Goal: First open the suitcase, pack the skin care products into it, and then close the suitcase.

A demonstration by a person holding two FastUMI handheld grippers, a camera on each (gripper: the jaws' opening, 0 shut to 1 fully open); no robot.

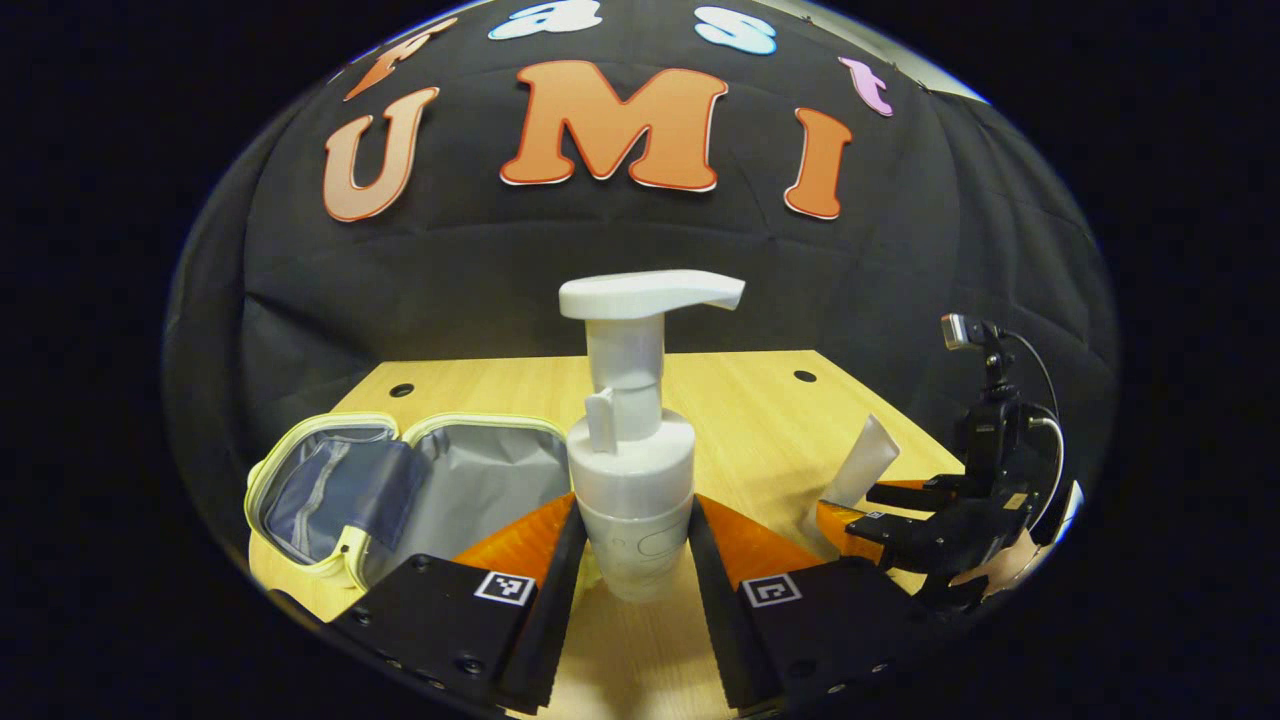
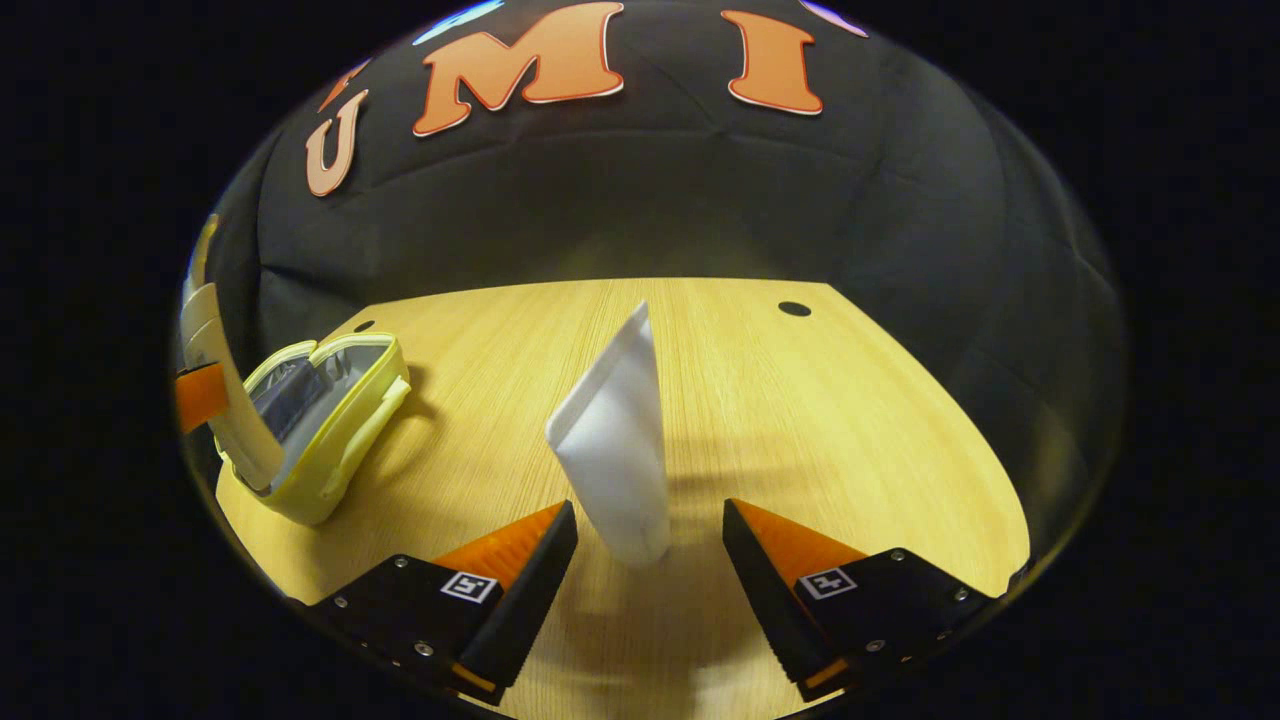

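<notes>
In the left gripper view we are seeing the suitcase point(image 1: 400, 480) lying open at the left of the tabletop point(image 1: 730, 400). Our left gripper point(image 1: 632, 560) is gripping the upright pump bottle point(image 1: 632, 470) with both fingers. Our right gripper point(image 2: 650, 560) is standing open around the white tube point(image 2: 615, 450), not touching it.

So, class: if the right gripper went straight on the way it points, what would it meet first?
The white tube, most likely. It stands upright between the open fingers of the right gripper, touching neither; past it lies bare table. Depth is unclear.
</notes>
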